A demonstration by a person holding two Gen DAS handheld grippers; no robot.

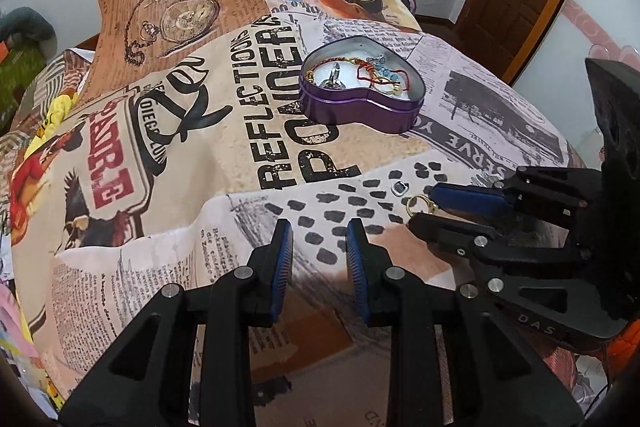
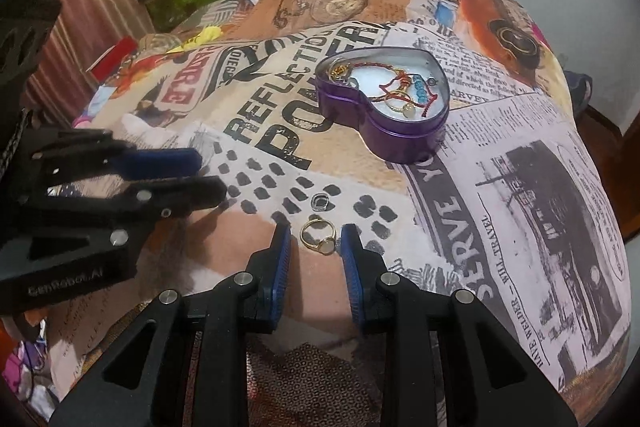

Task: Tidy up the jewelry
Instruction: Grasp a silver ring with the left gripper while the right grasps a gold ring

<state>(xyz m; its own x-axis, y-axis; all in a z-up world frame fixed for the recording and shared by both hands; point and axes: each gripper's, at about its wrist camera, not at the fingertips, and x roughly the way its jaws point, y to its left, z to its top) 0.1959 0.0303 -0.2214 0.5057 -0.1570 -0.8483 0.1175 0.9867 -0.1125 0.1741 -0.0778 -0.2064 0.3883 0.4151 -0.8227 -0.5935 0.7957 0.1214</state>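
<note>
Right hand-held gripper (image 2: 315, 247) is released, jaws spread either side of a gold ring (image 2: 318, 237) lying on the printed cloth (image 2: 520, 187); pads not touching it as far as I can tell. Left hand-held gripper (image 1: 320, 239) also released, gripping nothing, hovering over the cloth just beside the right one. Small silver ring (image 2: 319, 202) sits on the cloth just past the gold one. Purple heart-shaped tin (image 2: 384, 131) farther back, lid off, holding red cord bracelets, blue beads and more gold rings. Surface under the cloth is hidden.
</note>
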